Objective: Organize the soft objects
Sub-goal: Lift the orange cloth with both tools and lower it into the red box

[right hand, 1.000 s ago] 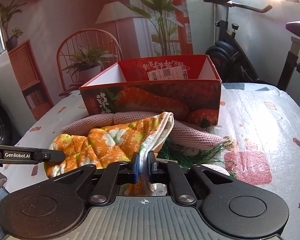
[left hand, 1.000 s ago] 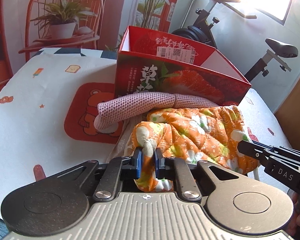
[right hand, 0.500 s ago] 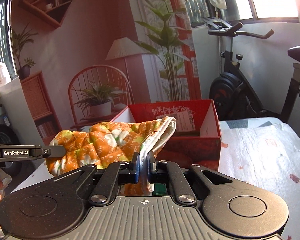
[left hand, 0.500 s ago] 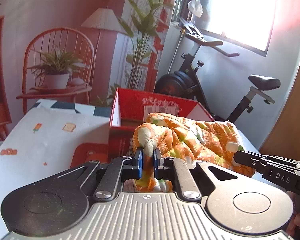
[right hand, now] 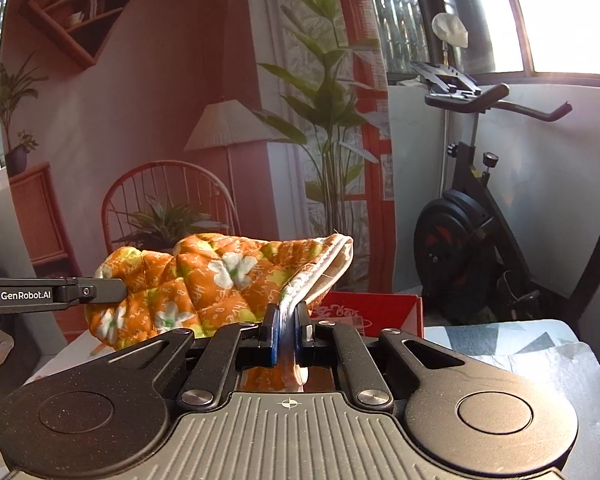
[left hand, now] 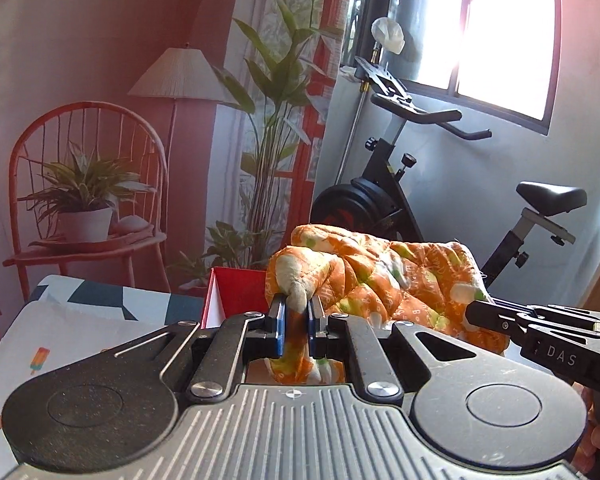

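- The left gripper (left hand: 296, 322) is pinched tight on the thumb end of the orange oven mitt (left hand: 384, 280). A bit of mitt sticks up btwn the blue pads (left hand: 278, 326) & some hangs down below them.
- The right gripper (right hand: 287, 330) is pinched tight on the mitt's white cuff edge. The cuff is squeezed flat btwn its blue pads (right hand: 271, 332).
- The mitt is up in the air, held at both ends, w/ nothing under it touching it. It has white flowers & green spots on it.
- In the right cam the mitt stretches from the pads out to the left, where the other tool's black finger meets it.
- The red box (right hand: 374, 314) sits on the table just behind & below the mitt. Only its top rim & a bit of the inside show. In the left cam just a corner of the box shows, left of the mitt.
- The table (left hand: 72, 332) has a pale cloth w/ small pics, like an ice pop.
- An exercise bike (right hand: 476, 236) stands by the window wall, well behind the table.
- The back wall is a printed room scene w/ a red chair (left hand: 88, 184), a lamp & tall plants.
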A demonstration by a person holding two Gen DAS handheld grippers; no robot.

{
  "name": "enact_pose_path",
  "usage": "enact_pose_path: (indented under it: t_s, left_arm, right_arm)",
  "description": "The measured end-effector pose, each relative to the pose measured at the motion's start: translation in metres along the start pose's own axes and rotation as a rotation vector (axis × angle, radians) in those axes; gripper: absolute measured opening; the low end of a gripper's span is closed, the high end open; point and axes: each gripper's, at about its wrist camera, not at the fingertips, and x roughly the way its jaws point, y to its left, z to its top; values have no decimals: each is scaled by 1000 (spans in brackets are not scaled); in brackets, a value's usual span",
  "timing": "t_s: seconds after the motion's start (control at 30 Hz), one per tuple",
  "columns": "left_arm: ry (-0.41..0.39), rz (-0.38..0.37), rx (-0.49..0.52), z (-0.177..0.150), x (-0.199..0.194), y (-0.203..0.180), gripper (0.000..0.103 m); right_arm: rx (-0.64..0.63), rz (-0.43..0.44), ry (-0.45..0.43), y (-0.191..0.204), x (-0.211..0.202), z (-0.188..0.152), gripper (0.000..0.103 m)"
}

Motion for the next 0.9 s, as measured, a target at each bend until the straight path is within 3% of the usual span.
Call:
enact_pose_path:
  t_s: [0.4,0.6,0.9]
  left_arm:
    - [260,28,7,-18,93,17,12]
    - [355,6,38,-32,111,18,12]
    - [436,11,58,-46,118,19,12]
  right_arm:
    - [34,-60,241,-28,100,-37,7]
    - [102,-67,347,-37,119,-56,7]
    - [123,-80,419,-39,123,-69,10]
